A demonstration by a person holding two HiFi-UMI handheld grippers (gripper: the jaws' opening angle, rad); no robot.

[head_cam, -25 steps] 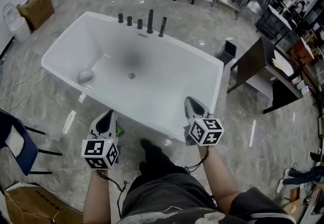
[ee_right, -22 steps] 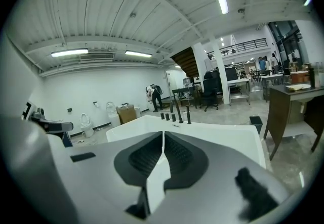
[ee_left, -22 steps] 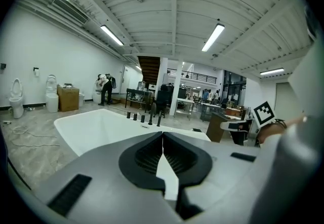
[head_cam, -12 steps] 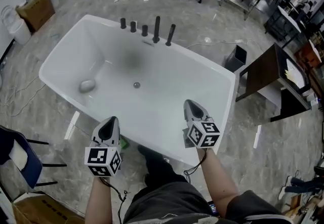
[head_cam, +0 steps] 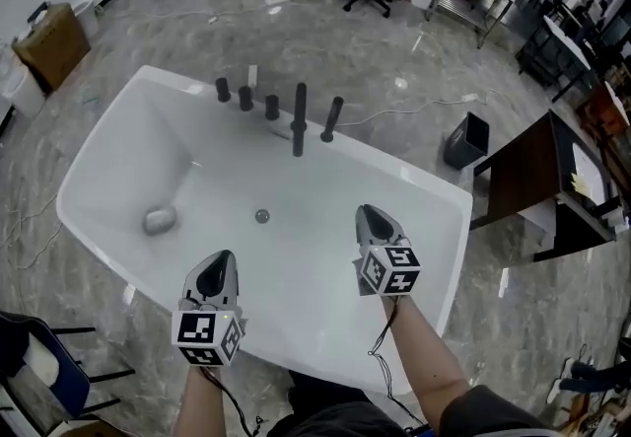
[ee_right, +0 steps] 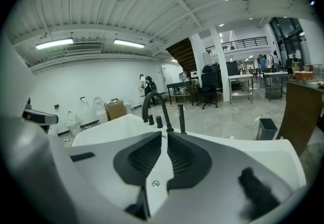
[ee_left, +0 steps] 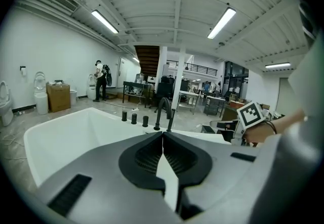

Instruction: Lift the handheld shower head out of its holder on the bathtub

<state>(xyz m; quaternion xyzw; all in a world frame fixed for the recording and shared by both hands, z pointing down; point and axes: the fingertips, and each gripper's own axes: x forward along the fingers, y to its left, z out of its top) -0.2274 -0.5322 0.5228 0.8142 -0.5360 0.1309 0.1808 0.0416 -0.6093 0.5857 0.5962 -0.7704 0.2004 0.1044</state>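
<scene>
The black handheld shower head stands upright in its holder on the far rim of the white bathtub, just right of the tall curved spout and three short knobs. My left gripper hovers over the tub's near rim, shut and empty. My right gripper is over the tub's inside, also shut and empty, and well short of the fixtures. The left gripper view shows the shower head beyond the left gripper. In the right gripper view the shower head stands just past the right gripper.
A grey rounded object lies in the tub near the drain. Right of the tub stand a black bin and a dark table. A cardboard box sits far left, a blue chair near left, and cables cross the floor.
Both grippers have moved forward from beside the tub's near edge to over the tub, toward the fixtures. Both stayed shut.
</scene>
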